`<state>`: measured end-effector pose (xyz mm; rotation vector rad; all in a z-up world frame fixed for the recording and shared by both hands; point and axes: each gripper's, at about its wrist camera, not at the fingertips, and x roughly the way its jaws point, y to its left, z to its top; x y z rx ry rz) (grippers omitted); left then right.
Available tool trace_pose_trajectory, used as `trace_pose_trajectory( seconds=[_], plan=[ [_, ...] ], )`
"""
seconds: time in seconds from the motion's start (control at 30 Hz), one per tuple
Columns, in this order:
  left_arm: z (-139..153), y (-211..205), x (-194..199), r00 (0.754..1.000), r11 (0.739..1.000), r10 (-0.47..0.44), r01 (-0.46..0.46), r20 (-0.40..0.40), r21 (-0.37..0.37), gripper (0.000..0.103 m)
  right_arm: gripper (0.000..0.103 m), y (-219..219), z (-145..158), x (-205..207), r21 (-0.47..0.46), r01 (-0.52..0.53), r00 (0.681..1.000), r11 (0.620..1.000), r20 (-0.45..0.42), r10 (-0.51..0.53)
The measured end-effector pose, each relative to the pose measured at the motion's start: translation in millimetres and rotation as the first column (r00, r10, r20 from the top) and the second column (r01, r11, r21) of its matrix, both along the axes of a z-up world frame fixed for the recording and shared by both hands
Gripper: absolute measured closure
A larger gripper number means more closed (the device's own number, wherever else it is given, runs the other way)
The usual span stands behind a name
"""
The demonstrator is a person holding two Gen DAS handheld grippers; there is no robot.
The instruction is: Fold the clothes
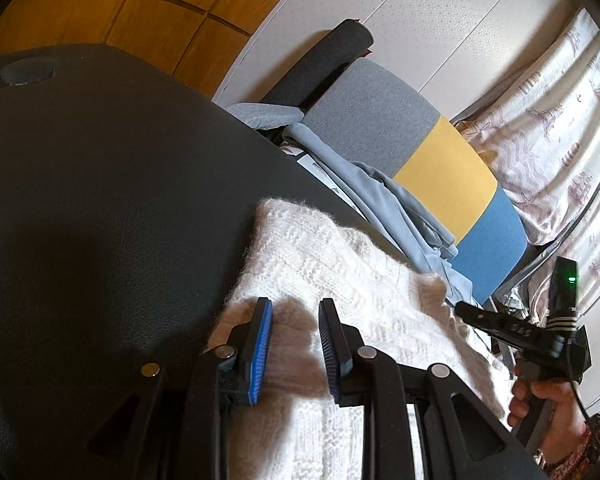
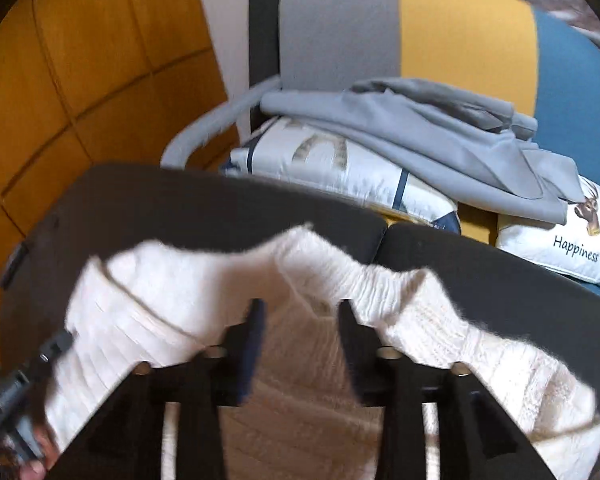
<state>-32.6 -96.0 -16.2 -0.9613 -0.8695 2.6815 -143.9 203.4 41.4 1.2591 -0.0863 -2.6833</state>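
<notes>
The only legible writing is "Happiness ticket" in dark script on a white cushion (image 2: 556,252) with a stag's head printed above it, lying on the chair (image 2: 460,28) with grey, yellow and blue panels beyond the far edge of the bench (image 2: 220,200); a second printed cushion (image 2: 340,164) beside it carries large grey shapes I cannot read, and a grey-blue garment (image 2: 412,128) is heaped over both. The white knitted sweater (image 2: 300,280) lies on the dark bench, its ribbed band along the far side, rumpled into peaks; its long axis seems to run near to far, though the near end is out of view. The left claw (image 1: 296,344) hovers over the sweater's left part, its blue-padded fingers apart, clamping nothing. The right claw (image 2: 300,344) is also spread, above the sweater's middle. In the left view, a hand (image 1: 548,408) grips the right tool's handle.
</notes>
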Motion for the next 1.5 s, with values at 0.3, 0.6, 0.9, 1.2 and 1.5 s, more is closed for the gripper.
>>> trace_pose_trajectory(
  seconds=[0.3, 0.6, 0.9, 1.2, 1.5],
  plan=[
    [1, 2, 2, 1.0, 1.0, 0.0, 0.0, 0.0, -0.014, 0.079, 0.099, -8, -18, -27, 0.075, -0.009, 0.999, 0.997, 0.04, 0.006],
    [2, 4, 2, 1.0, 1.0, 0.0, 0.0, 0.001, -0.026, 0.078, 0.063, 45, 9, -3, -0.093, 0.148, 0.988, 0.985, -0.039, -0.152],
    [15, 31, -6, 0.998, 0.995, -0.025, 0.031, 0.066, -0.097, 0.078, 0.077, 57, -14, 27, -0.039, 0.128, 0.989, 0.991, 0.084, -0.124],
    [37, 131, -33, 0.963, 0.949, -0.241, 0.26, 0.124, -0.176, 0.078, 0.072, 56, -22, 16, 0.05, 0.124, 0.99, 0.991, 0.059, -0.127],
    [27, 157, -39, 0.941, 0.929, -0.328, 0.338, 0.089, -0.152, 0.072, 0.097, 62, -22, 1, 0.097, 0.104, 0.994, 0.99, 0.023, -0.107]
  ],
)
